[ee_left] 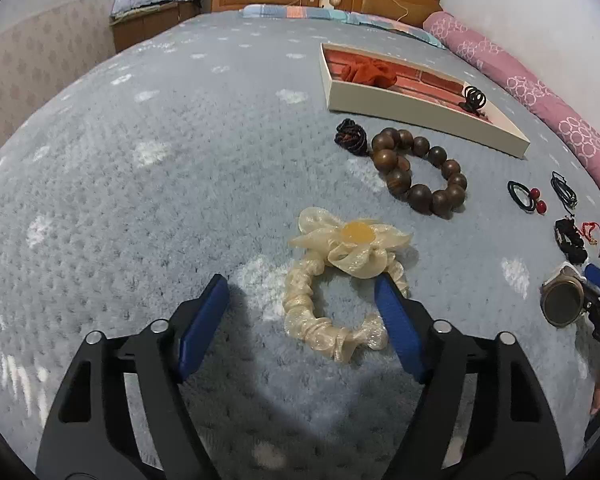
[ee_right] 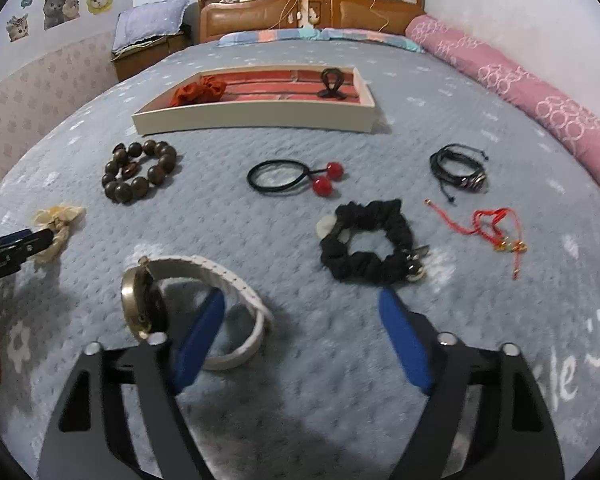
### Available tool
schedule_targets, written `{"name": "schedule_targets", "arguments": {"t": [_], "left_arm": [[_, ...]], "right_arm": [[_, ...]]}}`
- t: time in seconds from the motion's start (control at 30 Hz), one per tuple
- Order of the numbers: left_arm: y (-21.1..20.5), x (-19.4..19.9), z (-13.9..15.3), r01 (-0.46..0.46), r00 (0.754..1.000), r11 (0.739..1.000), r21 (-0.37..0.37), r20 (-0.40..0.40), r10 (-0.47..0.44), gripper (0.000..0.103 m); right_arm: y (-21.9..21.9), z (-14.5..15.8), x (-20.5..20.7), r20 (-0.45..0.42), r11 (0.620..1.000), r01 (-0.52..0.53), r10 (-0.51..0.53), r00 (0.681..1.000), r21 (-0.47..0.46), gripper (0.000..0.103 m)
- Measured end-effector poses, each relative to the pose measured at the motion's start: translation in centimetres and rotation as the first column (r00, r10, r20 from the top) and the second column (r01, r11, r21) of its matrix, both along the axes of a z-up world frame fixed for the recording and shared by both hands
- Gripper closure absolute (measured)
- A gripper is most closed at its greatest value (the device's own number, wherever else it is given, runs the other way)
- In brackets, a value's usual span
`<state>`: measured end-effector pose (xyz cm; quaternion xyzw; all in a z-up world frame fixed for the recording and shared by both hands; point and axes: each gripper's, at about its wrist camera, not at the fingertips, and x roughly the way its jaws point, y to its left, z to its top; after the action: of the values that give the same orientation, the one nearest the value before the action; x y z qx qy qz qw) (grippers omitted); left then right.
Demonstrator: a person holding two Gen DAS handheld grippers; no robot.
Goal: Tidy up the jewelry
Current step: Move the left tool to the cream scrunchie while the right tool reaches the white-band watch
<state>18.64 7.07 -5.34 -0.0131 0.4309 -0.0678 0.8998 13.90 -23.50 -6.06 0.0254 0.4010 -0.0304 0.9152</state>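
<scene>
On the blue bedspread (ee_right: 300,360) the left gripper (ee_left: 302,312) stands wide open and holds nothing. Its right-hand finger (ee_left: 398,328) lies over the cream scrunchie (ee_left: 332,300), while the other finger rests on bare cloth at about 9 o'clock from the loop, so the jaws straddle only one side of it. The right gripper (ee_right: 300,336) is equally wide open and empty. The watch (ee_right: 188,308) sits at its 10 o'clock, the white strap passing behind the left-hand finger; whether that finger touches the strap cannot be told. The black scrunchie (ee_right: 368,244) lies just beyond the other fingertip, at 1 o'clock.

The tray (ee_right: 260,118) is at 12 o'clock, well apart, and already holds a red scrunchie (ee_right: 198,94) and a dark clip (ee_right: 332,84). Beads (ee_right: 140,176), a cherry tie (ee_right: 296,178), a cord bracelet (ee_right: 460,170) and a red string (ee_right: 488,228) are still loose on the bed.

Risks, as a judgement:
- Closing the left jaws as placed may pinch only a fold of the slippery fabric, and the scrunchie could slide free in transit.
- The watch stands on edge; a nudge from the right finger could tip it.
- The plush bedspread may get caught in a low grasp.
- The two grippers work close together and could collide.
</scene>
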Motion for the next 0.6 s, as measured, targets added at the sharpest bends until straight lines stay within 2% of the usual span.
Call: {"name": "schedule_targets", "arguments": {"t": [0.2, 0.37, 0.43, 0.5, 0.57, 0.6], "left_arm": [[-0.2, 0.4, -0.2, 0.014, 1.0, 1.0, -0.002, -0.013, -0.014, 0.036], [-0.2, 0.4, -0.3, 0.017, 1.0, 1.0, -0.013, -0.009, -0.018, 0.051], [0.0, 0.3, -0.3, 0.015, 1.0, 1.0, -0.023, -0.007, -0.015, 0.059], [0.1, 0.3, -0.3, 0.026, 1.0, 0.999, -0.034, -0.007, -0.026, 0.068], [-0.1, 0.2, -0.2, 0.028, 1.0, 0.999, -0.025, -0.006, -0.028, 0.07], [-0.2, 0.2, -0.2, 0.03, 1.0, 0.999, -0.022, -0.005, -0.03, 0.074]], "right_arm": [[0.7, -0.2, 0.0, -0.012, 1.0, -0.03, 0.03, 0.999, -0.005, 0.045], [0.7, -0.3, 0.0, -0.015, 0.999, -0.051, 0.051, 0.999, 0.019, 0.053], [0.7, -0.3, 0.0, -0.012, 0.998, -0.061, 0.062, 0.998, 0.031, 0.062], [1.0, -0.3, -0.1, -0.008, 0.997, -0.075, 0.076, 0.997, 0.031, 0.067], [1.5, -0.2, -0.2, -0.005, 0.995, -0.094, 0.094, 0.996, 0.024, 0.075], [1.6, -0.2, -0.2, -0.004, 0.994, -0.104, 0.104, 0.995, 0.025, 0.079]]}}
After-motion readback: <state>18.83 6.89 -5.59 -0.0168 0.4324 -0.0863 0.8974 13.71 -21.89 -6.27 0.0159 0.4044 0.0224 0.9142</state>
